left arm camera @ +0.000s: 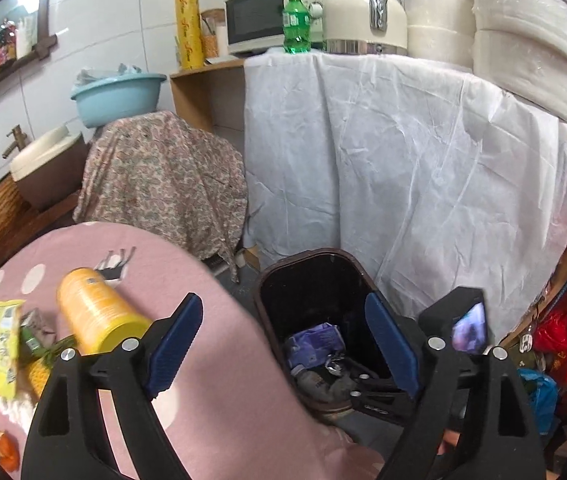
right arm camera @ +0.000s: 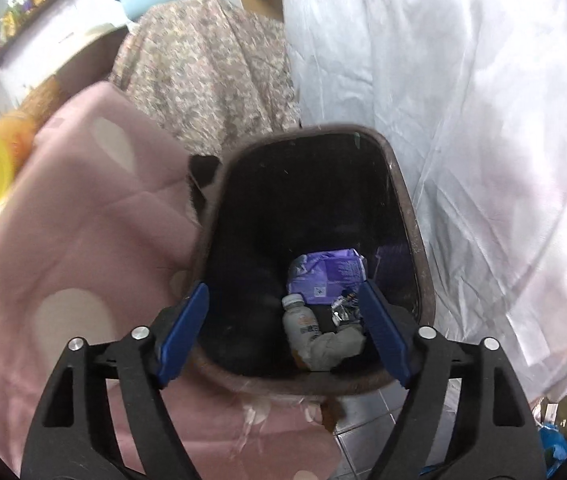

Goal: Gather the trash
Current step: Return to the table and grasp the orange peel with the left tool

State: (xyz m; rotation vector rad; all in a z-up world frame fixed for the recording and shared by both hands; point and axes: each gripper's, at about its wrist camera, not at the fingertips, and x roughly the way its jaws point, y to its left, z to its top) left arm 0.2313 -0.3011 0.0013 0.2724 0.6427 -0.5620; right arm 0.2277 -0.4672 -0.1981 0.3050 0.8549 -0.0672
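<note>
Lying at the bottom of the dark brown bin are a crumpled purple packet, a small grey bottle and foil scraps. Both the right tongs and the left tongs gape wide, empty. A yellow canister lies on the pink dotted surface.

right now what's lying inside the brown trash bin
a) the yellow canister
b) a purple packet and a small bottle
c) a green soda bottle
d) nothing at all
b: the right wrist view looks straight into the bin and shows a purple packet with a small bottle beside it; the yellow canister lies on the pink cloth.
</note>
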